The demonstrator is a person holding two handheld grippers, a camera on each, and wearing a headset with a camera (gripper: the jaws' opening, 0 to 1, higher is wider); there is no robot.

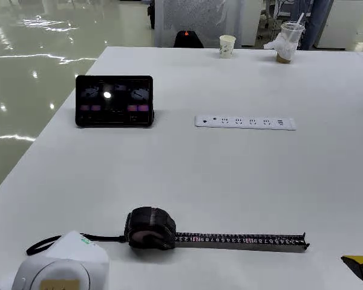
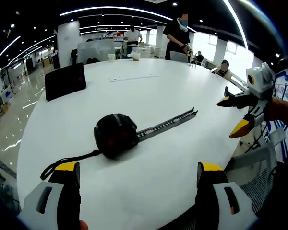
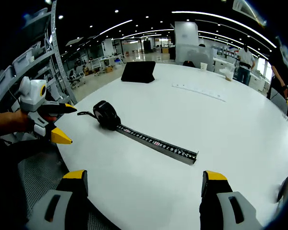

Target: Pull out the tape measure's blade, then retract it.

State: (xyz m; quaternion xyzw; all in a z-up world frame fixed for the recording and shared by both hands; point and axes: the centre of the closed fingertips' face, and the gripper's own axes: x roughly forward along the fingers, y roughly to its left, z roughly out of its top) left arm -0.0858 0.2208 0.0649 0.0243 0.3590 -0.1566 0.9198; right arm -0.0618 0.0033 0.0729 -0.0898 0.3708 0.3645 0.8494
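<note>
A black tape measure (image 1: 150,228) lies on the white table (image 1: 230,175) near its front edge. Its blade (image 1: 242,240) is pulled out flat to the right, and a black wrist strap (image 1: 45,244) trails to the left. My left gripper (image 2: 138,168) is open, held back from the tape measure (image 2: 116,135) with nothing between its yellow-tipped jaws. My right gripper (image 3: 145,176) is also open and empty, short of the blade (image 3: 158,143) and its end hook (image 3: 194,155). The right gripper (image 2: 237,115) hangs off the table's edge in the left gripper view.
A black tablet (image 1: 114,100) stands at the mid left and a white power strip (image 1: 245,122) lies in the middle. At the far edge stand a paper cup (image 1: 227,46) and a plastic cup (image 1: 288,41). People (image 2: 177,33) stand beyond the table.
</note>
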